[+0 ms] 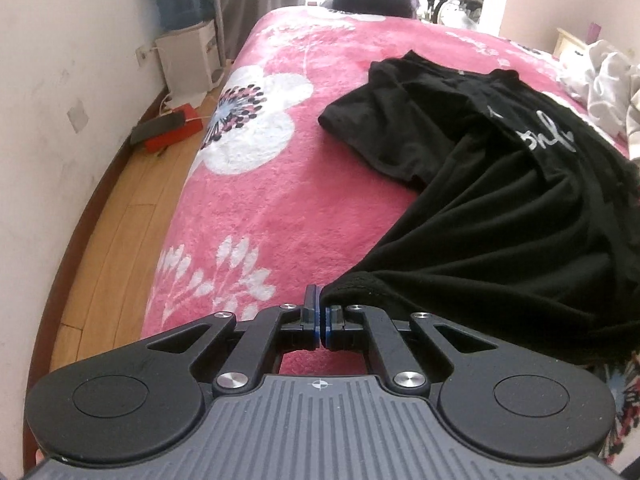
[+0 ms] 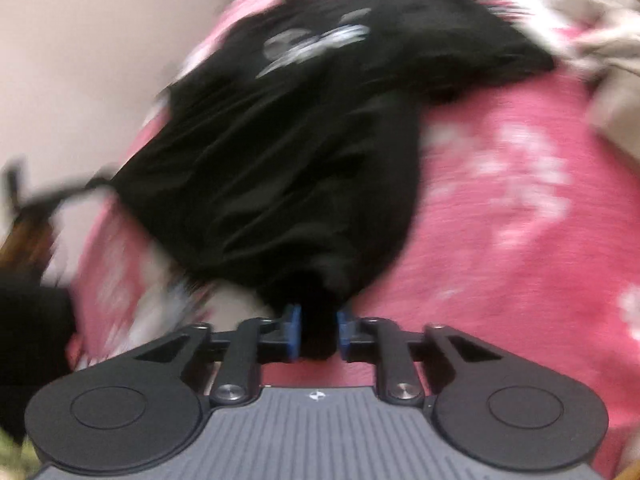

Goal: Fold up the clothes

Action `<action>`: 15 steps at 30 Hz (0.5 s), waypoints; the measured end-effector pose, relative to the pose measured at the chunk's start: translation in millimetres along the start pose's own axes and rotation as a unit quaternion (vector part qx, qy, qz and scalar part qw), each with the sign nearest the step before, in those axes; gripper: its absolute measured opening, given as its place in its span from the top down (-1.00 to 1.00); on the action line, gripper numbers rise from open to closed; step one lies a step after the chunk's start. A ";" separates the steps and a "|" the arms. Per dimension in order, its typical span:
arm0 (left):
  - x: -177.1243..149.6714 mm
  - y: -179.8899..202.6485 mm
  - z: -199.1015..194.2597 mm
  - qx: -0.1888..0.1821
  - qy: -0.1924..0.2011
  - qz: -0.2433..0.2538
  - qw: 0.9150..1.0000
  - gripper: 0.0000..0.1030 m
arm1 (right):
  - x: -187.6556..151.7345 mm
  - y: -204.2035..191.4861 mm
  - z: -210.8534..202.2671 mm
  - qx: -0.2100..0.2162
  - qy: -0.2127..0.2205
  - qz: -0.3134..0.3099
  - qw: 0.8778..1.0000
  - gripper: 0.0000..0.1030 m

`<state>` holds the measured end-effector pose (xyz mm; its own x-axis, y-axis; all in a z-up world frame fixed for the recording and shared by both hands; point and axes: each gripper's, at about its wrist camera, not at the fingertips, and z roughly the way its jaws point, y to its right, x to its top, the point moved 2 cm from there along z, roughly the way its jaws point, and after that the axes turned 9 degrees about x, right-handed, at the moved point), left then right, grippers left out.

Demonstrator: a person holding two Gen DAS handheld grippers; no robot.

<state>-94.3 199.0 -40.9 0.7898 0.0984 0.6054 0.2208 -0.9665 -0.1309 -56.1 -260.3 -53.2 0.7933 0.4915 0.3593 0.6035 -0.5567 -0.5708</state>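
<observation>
1. Holding the black T-shirt (image 1: 500, 208) by its hem, the left gripper (image 1: 322, 312) has its fingers clenched on one corner and the right gripper (image 2: 318, 320) grasps a thick bunch.
2. Keep the hem taut between both.
3. Carry it toward twelve o'clock over the pink bed (image 1: 280, 200) and lay it level with the collar.

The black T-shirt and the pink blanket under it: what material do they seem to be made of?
Black T-shirt: probably thin knit cotton or a blend, matte; it hangs in soft folds and carries a whitish print.
Pink blanket: probably plush fleece; the surface looks fuzzy, with white flower patterns.
Neither fibre can be confirmed by sight.
</observation>
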 end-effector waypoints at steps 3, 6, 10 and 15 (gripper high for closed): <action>0.5 -0.4 2.1 0.001 0.004 0.005 1.000 0.97 | -8.4 -37.1 1.7 0.062 -0.066 -0.075 0.993 0.62; 0.3 -1.2 5.3 0.001 0.003 0.006 1.000 0.97 | -24.3 -62.2 4.6 0.076 -0.132 -0.131 0.980 0.62; -0.4 -1.4 10.2 0.001 -0.001 0.007 1.000 0.97 | -26.0 -60.2 -1.9 0.026 -0.121 -0.142 0.982 0.62; -0.5 -0.5 11.3 0.001 0.000 0.015 1.000 0.96 | 5.4 -26.9 -31.5 -0.034 0.013 -0.090 0.995 0.58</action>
<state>-88.3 202.1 -50.0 0.7957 0.0694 0.6018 0.1985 -0.9684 -0.1508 -65.5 -263.7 -12.6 0.6731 0.5708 0.4703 0.7394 -0.5063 -0.4438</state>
